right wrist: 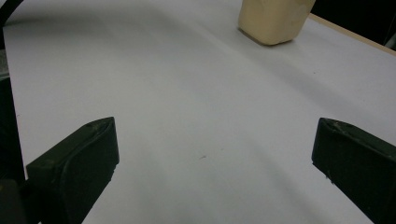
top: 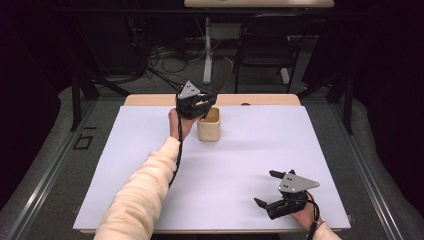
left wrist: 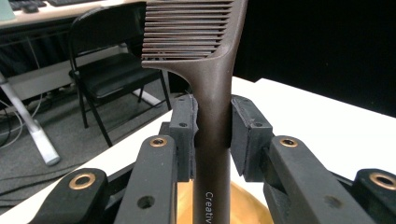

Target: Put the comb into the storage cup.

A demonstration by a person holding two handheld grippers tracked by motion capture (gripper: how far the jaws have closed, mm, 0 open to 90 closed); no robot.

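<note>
In the high view, the left gripper [top: 200, 106] is held at the far side of the white table [top: 150, 165], just above the rim of a tan wooden cup [top: 209, 125] that stands upright near the table's back edge. A dark comb [top: 220, 75] rises from the gripper's jaws, slanting up and away over the cup, its upper end hard to pick out against the dark floor. The right gripper [top: 266, 189] rests well apart at the near right corner, its jaws spread and empty.

In the left gripper view, the jaws are clenched on the brown comb's [left wrist: 212, 107] handle, one pad [left wrist: 187, 135] pressed against each side. The toothed head stands above the pads, and the handle runs down toward the cup's yellowish mouth [left wrist: 243, 205] directly beneath. By my reading, the step in hand is setting the comb into the cup, handle end first. The next move calls for lowering the handle inside the rim, keeping it clear of the wall, and letting go only once the comb can lean there without tipping the cup.

In the right gripper view, the two black jaws stand wide apart over bare table, nothing between them, and the cup [right wrist: 273, 21] stands far ahead. This hand looks idle, though it could steady the cup if needed.
</note>
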